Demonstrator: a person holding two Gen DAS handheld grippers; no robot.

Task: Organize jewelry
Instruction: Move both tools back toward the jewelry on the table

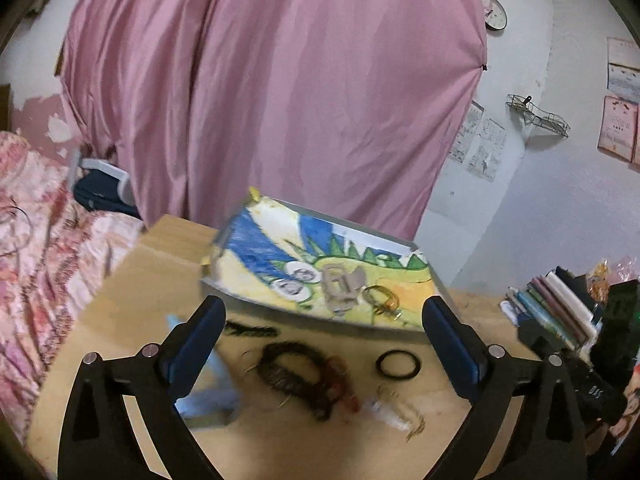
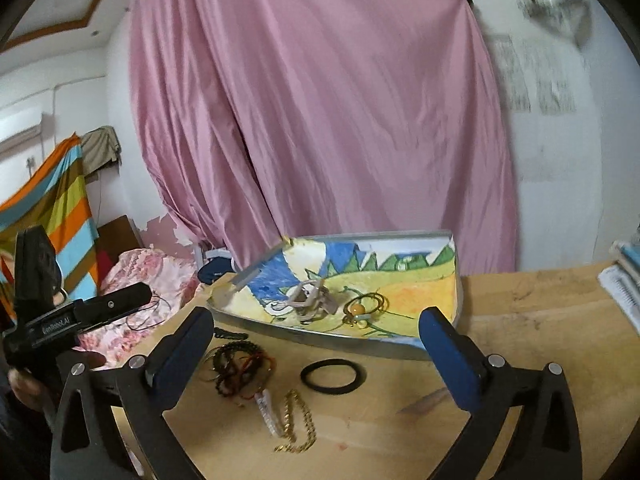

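Here, left wrist view: the left gripper hangs above the wooden table with its blue-padded fingers spread wide apart and nothing between them. The landmark is the tray, a shallow grey tray lined with a coloured drawing. Inside the tray lie a pale clip-like piece and, just beside it, amber rings. On the table in front of the tray sit a black ring, a tangle of dark beaded bracelets and a blurred gold chain. Behind the tray hangs a pink curtain; books stand to the right of the tray.

Right wrist view: the right gripper is likewise spread wide and empty. The tray holds the pale clip-like piece and the amber rings. In front of the tray lie the black ring, the dark beaded bracelets and the gold chain. Left of the tray, beyond the table edge, a hand holds the other black tool.
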